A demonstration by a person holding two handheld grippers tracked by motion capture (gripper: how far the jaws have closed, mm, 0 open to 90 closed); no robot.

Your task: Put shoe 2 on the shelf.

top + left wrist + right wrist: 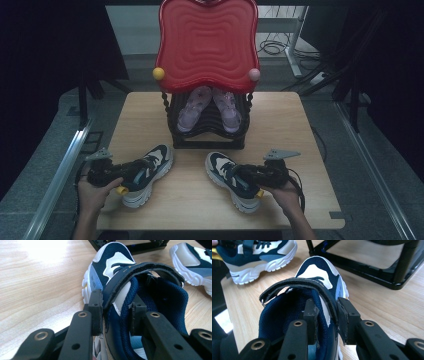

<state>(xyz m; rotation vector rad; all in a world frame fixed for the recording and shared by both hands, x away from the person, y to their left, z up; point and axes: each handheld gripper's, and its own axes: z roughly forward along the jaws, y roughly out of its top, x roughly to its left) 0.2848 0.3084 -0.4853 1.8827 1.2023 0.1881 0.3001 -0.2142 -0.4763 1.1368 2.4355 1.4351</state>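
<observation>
Two navy, white and grey sneakers lie on the wooden table [300,130], toes toward the rack. In the high view my left gripper [131,175] reaches into the heel end of the left sneaker [152,167]. In the left gripper view, the left gripper [116,312] has one jaw outside and one inside the collar, pressing on its side wall under the strap. My right gripper [245,179] holds the right sneaker [225,172] the same way. In the right gripper view, the right gripper [328,315] has its jaws clamped on that shoe's wall and strap.
A black shoe rack [207,140] stands at the table's middle back, holding a pair of pink-purple sandals [192,110] under a red wavy top [207,45]. Bare wood lies between and in front of the sneakers. Table edges are close behind both hands.
</observation>
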